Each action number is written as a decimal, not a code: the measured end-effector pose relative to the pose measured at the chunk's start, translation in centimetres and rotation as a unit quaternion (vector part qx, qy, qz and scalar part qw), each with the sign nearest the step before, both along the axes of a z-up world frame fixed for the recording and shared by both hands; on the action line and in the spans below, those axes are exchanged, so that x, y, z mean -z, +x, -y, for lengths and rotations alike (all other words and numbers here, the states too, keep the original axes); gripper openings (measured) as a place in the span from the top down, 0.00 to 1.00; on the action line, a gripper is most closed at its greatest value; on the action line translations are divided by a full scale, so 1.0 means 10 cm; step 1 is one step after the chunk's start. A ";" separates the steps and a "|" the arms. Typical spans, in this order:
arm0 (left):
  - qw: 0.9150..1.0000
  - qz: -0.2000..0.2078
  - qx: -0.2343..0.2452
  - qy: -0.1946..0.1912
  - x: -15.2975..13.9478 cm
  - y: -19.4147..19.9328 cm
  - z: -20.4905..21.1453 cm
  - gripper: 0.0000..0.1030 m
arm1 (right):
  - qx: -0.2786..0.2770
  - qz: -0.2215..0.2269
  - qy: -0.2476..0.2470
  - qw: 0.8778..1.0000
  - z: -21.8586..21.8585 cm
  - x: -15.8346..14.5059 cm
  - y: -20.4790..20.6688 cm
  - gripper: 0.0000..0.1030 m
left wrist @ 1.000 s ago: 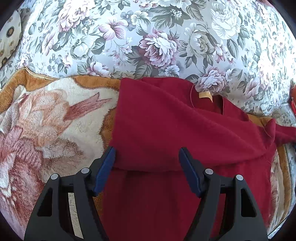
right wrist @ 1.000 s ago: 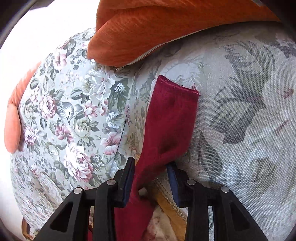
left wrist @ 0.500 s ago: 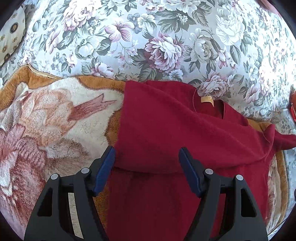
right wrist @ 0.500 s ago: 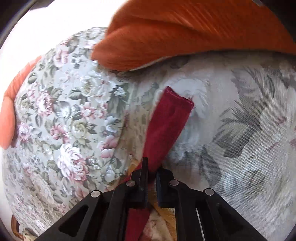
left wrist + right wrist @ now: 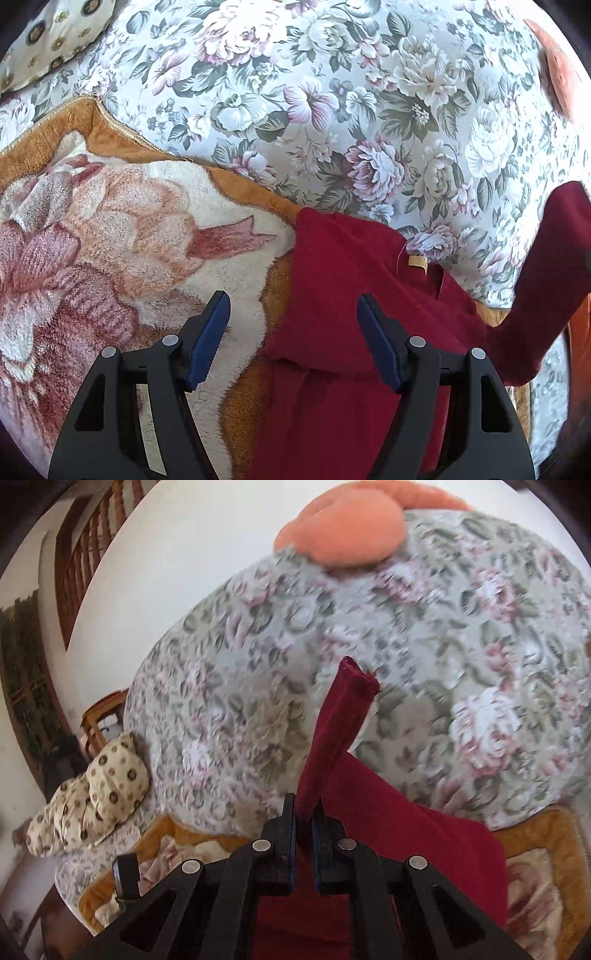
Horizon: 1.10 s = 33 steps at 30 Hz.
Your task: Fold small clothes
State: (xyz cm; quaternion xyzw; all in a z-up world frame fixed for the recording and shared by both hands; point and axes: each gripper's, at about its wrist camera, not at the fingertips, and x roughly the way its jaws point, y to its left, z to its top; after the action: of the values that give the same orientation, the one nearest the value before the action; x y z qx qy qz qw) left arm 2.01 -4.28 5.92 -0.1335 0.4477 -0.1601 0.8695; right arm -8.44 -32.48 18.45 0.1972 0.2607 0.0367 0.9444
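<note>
Left wrist view: your left gripper [image 5: 293, 336] hangs spread and empty over the shirt [image 5: 343, 295], which lies on the blanket [image 5: 110, 229].
Right wrist view: your right gripper [image 5: 304, 823] pinches the sleeve [image 5: 336, 731]; a thin bite may slip mid-fold.

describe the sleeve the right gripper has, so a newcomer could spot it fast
Start at the floral sofa back; below it a dark red top lies on a fleece blanket. Its sleeve rises from the shut right gripper, the only part lifted, cuff uppermost.
</note>
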 end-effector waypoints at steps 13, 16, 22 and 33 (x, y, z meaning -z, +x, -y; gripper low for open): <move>0.999 -0.024 -0.003 -0.040 0.07 0.09 -0.09 0.31 | -0.134 -0.170 0.020 0.976 -0.65 1.23 0.46 0.71; 0.998 -0.036 0.021 -0.052 0.10 0.08 0.00 0.31 | -0.119 -0.156 0.007 0.981 -0.40 1.02 0.22 0.71; 0.998 -0.043 0.043 -0.009 0.23 0.14 0.29 0.31 | -0.036 -0.146 -0.028 0.988 0.29 0.82 -0.30 0.71; 0.996 0.039 0.063 -0.046 -0.18 0.37 0.46 0.93 | 0.082 -0.163 -0.017 0.983 1.14 0.97 -0.77 0.73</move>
State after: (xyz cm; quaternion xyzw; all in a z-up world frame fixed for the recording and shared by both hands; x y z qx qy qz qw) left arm 5.66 -8.89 7.75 -0.1379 0.4129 -0.2401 0.8676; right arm -16.17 -43.91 8.74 0.2052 0.3948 -0.0782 0.8922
